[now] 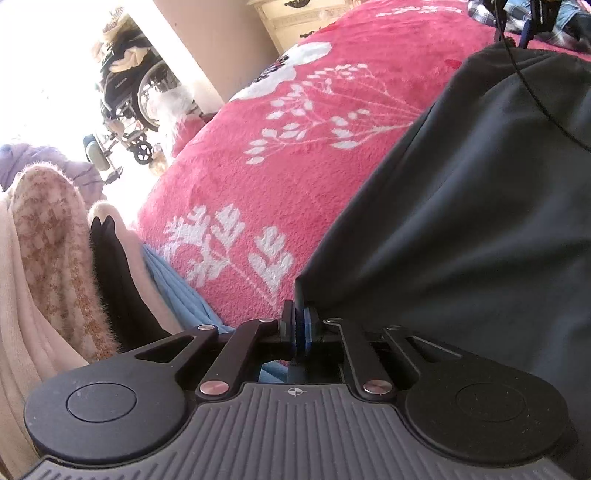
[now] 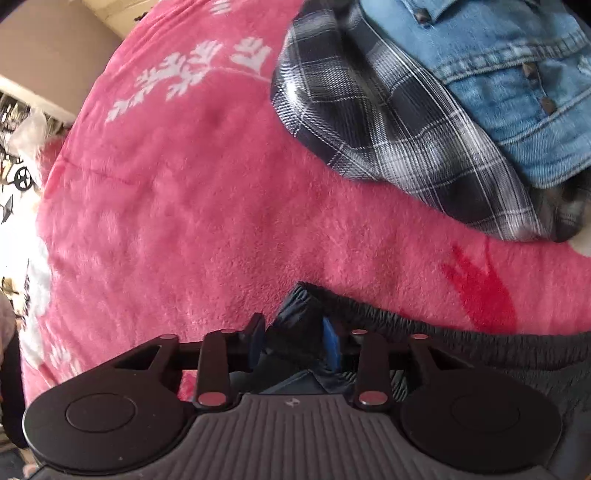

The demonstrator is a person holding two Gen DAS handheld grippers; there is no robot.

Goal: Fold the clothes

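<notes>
Low in the left wrist view, the left tongs (image 1: 300, 325) pinch a corner of the dark garment (image 1: 461, 221) on the pink blanket (image 1: 258, 147), while lower centre of the right view the right tongs (image 2: 295, 338) clasp its elastic waistband (image 2: 443, 332).

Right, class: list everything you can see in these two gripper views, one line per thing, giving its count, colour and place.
dark garment: one, black, spread on the blanket, an edge in each gripper
blanket: one, pink with white flowers, covering the bed
plaid shirt: one, dark blue and white, far side of the blanket
denim jacket: one, light blue, lying on the plaid shirt
stacked clothes: several, cream, brown, black, blue, left of the bed
wheelchair: one, dark, by the bright doorway
dresser: one, cream, behind the bed
left gripper: black, shut on the garment's corner
right gripper: black, around the elastic waistband
</notes>
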